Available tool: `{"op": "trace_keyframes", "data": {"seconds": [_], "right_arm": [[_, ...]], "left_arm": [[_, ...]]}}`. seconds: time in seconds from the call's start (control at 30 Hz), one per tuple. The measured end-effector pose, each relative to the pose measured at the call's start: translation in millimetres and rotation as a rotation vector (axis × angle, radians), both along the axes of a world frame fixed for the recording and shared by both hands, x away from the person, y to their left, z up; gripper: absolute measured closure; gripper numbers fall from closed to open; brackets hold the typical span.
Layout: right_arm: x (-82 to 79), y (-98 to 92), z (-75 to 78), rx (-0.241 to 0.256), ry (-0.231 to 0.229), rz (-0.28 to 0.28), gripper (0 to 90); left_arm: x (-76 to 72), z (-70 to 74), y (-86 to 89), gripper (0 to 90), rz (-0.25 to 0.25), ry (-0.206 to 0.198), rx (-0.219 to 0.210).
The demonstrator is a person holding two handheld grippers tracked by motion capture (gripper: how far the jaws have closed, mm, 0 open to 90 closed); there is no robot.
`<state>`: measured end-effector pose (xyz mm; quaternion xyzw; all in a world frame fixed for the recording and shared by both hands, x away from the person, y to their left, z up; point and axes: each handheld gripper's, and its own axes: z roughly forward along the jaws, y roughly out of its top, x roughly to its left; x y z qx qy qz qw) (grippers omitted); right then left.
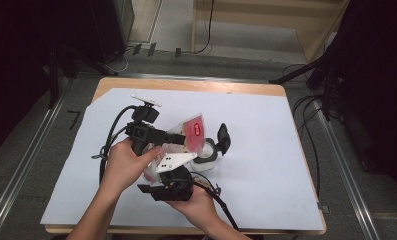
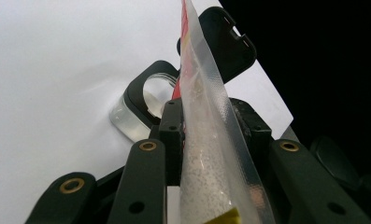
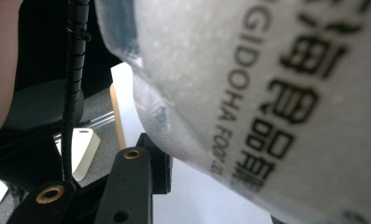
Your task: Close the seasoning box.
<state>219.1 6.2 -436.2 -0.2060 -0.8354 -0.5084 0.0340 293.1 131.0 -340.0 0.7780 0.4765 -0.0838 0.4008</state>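
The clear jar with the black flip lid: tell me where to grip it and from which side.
Grip the clear jar across its clear walls, below the black collar, coming from the far-right side. Its lid stands open, and the pouch and both grippers crowd its near-left side.

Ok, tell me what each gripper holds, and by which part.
Left gripper: shut on the clear edge strip of the bag. Right gripper: the bag lies against its jaws near a lower corner, but I cannot tell whether they grip.
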Motion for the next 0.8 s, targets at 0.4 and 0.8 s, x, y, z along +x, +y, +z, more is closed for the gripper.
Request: {"op": "trace_keyframes", "data": {"seconds": [0.4, 0.8], "right_arm": [[0.9, -0.7, 1.3, 0.01, 0.001, -0.009, 61.9], [2.1, -1.4, 2.8, -0.004, -0.016, -0.024, 63.1]], "left_arm": [[3.3, 3.1, -2.7, 69.4, -0.012, -0.002, 0.009], [6.1, 3.6, -3.3, 69.4, -0.013, 0.004, 0.007]]}}
